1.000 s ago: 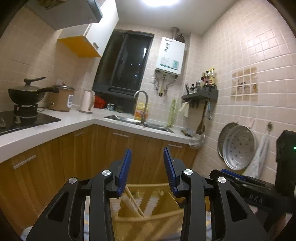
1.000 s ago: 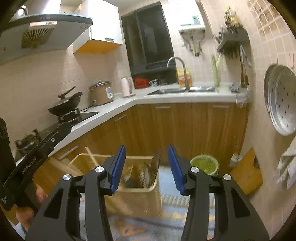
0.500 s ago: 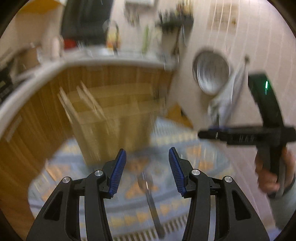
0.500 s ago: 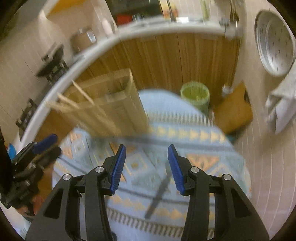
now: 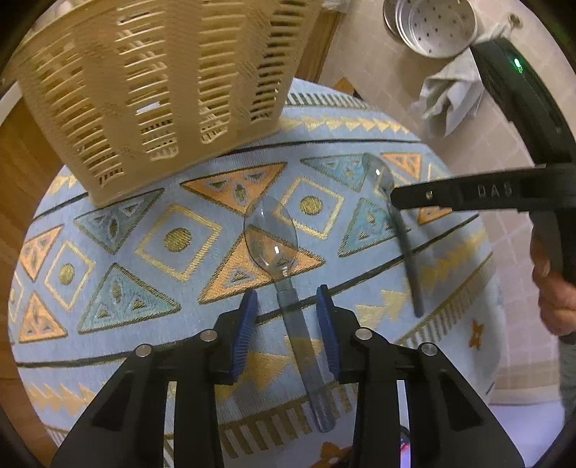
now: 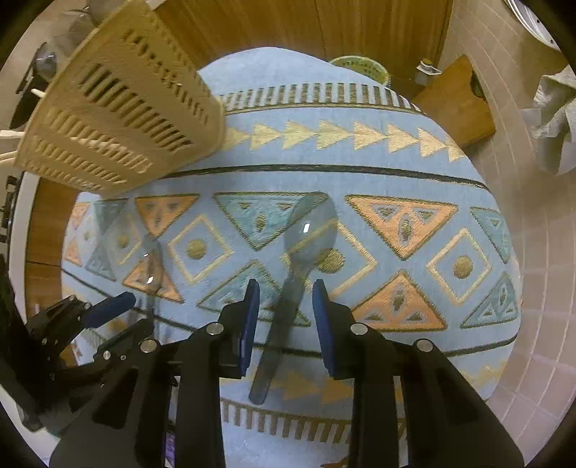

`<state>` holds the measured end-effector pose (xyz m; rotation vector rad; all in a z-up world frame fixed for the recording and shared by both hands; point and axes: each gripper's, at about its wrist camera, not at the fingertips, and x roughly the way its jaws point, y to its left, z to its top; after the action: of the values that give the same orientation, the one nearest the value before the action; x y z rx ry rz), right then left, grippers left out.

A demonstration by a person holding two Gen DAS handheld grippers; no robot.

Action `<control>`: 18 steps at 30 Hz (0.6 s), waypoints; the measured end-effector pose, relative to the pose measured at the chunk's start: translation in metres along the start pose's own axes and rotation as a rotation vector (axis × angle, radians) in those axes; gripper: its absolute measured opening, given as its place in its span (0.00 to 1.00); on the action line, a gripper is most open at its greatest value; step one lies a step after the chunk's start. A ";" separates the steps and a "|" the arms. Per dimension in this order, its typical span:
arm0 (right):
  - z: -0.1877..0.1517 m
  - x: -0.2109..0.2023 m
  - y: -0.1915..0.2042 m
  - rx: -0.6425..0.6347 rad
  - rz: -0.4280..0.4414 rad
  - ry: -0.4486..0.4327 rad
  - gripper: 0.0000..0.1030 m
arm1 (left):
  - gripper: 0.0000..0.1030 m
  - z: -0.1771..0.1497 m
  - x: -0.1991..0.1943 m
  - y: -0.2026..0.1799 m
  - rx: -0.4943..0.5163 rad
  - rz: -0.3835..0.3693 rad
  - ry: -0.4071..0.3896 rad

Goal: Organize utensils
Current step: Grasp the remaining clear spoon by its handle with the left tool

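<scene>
Two clear plastic spoons lie on a patterned blue tablecloth [image 5: 151,223]. My left gripper [image 5: 288,309] is open, its jaws straddling the handle of the left spoon [image 5: 273,241] without closing. My right gripper [image 6: 282,302] is open, its jaws straddling the handle of the right spoon [image 6: 309,230]. In the left wrist view the right spoon [image 5: 381,180] lies to the right, under the right gripper's body. In the right wrist view the left spoon [image 6: 151,259] shows at the left with the left gripper [image 6: 108,316] above it. A beige slotted utensil basket [image 5: 154,79] stands at the back left and shows in the right wrist view [image 6: 118,122].
Wooden cabinets [image 6: 306,25] stand behind the table. A green bin [image 6: 360,66] and a wooden board [image 6: 457,104] sit on the floor at the right. A perforated metal pan [image 5: 432,25] and a cloth [image 5: 450,97] hang on the tiled wall.
Both grippers tilted down from the kitchen view and dropped to the tablecloth. Each now has a spoon handle between its open jaws.
</scene>
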<state>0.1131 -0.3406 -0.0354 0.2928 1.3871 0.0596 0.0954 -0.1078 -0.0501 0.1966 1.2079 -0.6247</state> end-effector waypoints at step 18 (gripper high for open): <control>0.001 0.013 0.029 -0.055 -0.150 0.012 0.18 | 0.21 0.023 0.019 -0.029 0.109 0.146 0.089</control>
<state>0.1204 -0.3101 -0.0411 0.1418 1.4131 -0.0244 0.1021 -0.1486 -0.0545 0.4046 1.2336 -0.5595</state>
